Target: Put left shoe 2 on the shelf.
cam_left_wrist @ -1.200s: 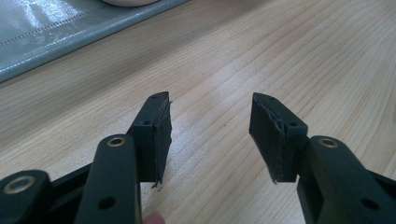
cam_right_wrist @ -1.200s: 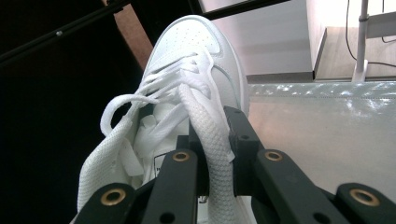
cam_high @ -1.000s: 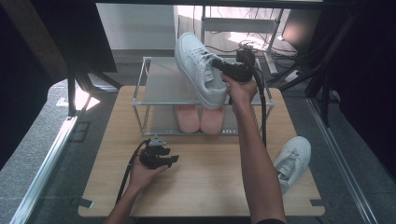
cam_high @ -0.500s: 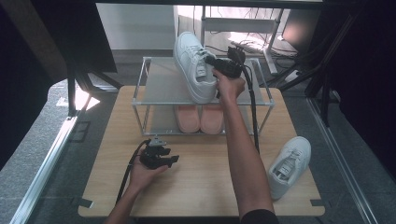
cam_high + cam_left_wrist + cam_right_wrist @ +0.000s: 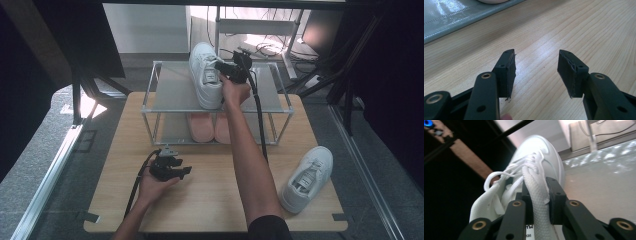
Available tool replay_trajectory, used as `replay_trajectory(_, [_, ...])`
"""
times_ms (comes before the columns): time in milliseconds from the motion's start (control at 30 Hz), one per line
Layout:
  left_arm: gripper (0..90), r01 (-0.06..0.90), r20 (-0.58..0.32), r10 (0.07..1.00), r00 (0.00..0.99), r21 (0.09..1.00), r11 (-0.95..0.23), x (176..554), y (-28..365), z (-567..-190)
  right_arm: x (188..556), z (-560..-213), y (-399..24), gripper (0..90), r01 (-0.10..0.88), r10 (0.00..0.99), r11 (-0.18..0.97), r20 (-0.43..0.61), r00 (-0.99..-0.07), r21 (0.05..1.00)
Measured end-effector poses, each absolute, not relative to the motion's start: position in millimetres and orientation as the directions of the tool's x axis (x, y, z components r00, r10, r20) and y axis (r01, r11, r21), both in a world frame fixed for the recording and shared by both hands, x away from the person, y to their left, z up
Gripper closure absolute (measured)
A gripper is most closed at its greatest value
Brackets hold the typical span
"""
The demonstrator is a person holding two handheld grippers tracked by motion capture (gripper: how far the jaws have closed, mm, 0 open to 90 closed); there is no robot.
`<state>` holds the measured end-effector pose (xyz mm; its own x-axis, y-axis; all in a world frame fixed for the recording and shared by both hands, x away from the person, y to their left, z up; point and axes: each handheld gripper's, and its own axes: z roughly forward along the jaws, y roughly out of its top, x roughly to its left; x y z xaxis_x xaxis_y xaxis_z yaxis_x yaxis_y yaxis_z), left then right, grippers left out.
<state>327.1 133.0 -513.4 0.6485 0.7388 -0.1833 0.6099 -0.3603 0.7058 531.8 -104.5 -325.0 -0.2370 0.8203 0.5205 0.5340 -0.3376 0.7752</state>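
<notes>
A white sneaker (image 5: 204,75) lies on the top shelf of a metal-framed rack (image 5: 170,97), toe pointing away. My right gripper (image 5: 220,67) reaches it from the right. In the right gripper view the sneaker's (image 5: 536,152) white collar wall sits between the pads of the right gripper (image 5: 537,195) and touches both. The jaws have just been opening a little. My left gripper (image 5: 186,171) rests low over the wooden table (image 5: 215,200), held in the left hand. The left gripper's (image 5: 536,72) jaws stand wide apart with nothing between them.
A second white sneaker (image 5: 307,177) lies on the table at the front right. A pair of pink shoes (image 5: 207,127) sits on the rack's lower shelf. Cables trail from both grippers. The table edges drop to a grey floor.
My right hand has carried the white sneaker left and down onto the top shelf. The left hand and its gripper have stayed in place.
</notes>
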Motion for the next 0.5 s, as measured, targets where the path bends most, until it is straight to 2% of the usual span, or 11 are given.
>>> replay_trajectory(133, [49.3,0.610,-0.184,0.740,0.647,0.708,-0.356,327,134,-513,536,-331,-105,70.3,0.533,0.815,-0.354,0.533,-0.226,0.768])
replay_trajectory(233, [49.2,0.611,-0.183,0.741,0.646,0.706,-0.358,327,133,-513,536,-329,-105,62.1,0.538,0.794,-0.347,0.546,-0.267,0.768])
replay_trajectory(500, [49.2,0.611,-0.180,0.739,0.649,0.701,-0.367,326,130,-515,522,-314,-119,61.1,0.507,0.780,-0.322,0.528,-0.337,0.799])
